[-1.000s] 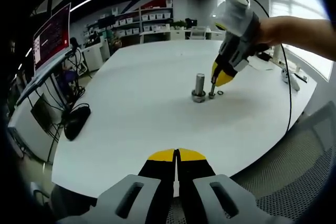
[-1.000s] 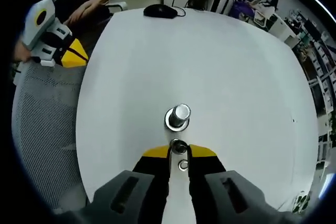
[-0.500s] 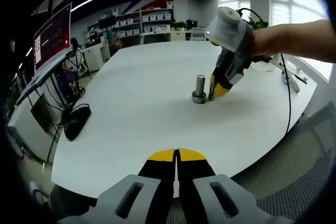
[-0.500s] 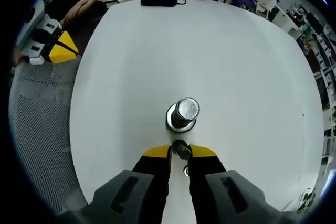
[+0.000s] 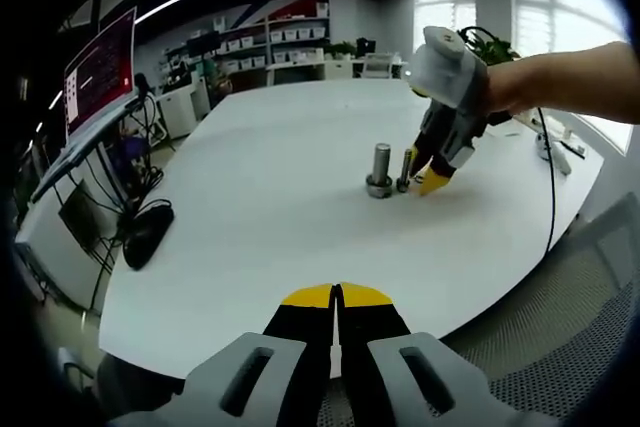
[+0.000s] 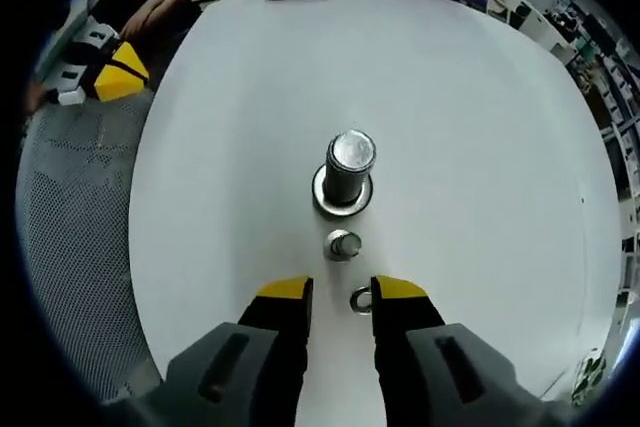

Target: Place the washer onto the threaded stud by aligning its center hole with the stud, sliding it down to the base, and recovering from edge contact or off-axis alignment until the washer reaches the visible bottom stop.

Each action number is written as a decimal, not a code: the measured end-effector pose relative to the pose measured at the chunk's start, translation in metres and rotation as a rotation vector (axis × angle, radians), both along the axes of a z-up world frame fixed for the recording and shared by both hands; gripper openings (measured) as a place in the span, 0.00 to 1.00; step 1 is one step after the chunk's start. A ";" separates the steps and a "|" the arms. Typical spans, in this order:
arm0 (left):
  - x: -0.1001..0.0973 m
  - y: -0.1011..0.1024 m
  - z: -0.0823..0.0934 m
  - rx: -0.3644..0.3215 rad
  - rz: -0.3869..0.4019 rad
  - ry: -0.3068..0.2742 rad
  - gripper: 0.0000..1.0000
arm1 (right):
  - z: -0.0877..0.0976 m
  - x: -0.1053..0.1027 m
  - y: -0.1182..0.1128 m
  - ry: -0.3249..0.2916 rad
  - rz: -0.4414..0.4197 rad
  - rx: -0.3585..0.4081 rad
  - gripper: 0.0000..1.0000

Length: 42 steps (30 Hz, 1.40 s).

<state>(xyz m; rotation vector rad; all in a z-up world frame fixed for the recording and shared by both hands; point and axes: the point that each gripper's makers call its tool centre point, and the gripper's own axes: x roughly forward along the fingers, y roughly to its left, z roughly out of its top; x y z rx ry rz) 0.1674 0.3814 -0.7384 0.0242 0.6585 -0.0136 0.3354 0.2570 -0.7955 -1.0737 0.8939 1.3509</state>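
Observation:
A small upright stud (image 6: 343,245) stands on the white table (image 6: 470,147), just in front of a larger steel cylinder (image 6: 346,172) on a wide round base. A small metal washer (image 6: 361,299) lies flat on the table between my right gripper's (image 6: 342,295) open jaws, close to the right fingertip. Nothing is held. In the left gripper view the right gripper (image 5: 430,175) hovers open beside the small stud (image 5: 404,169) and the cylinder (image 5: 381,167). My left gripper (image 5: 337,293) is shut and empty at the near table edge.
A black mouse (image 5: 146,232) with its cable lies at the table's left edge, and a monitor (image 5: 100,67) stands beyond it. A grey mesh chair (image 6: 80,247) sits beside the table. A person's arm (image 5: 560,62) reaches in from the right.
My right gripper opened and drew back from the small stud, which now stands free. The washer lies in plain sight between its jaws. The left gripper stayed put.

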 end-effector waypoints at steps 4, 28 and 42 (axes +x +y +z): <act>-0.001 0.000 -0.002 0.003 -0.001 0.008 0.00 | 0.000 0.005 -0.004 -0.002 -0.012 -0.006 0.26; -0.001 0.000 -0.001 0.004 0.001 0.006 0.00 | -0.004 0.014 -0.005 0.055 0.056 -0.063 0.20; -0.001 0.000 -0.003 -0.001 0.003 0.015 0.00 | -0.005 0.017 -0.007 0.074 0.138 -0.072 0.17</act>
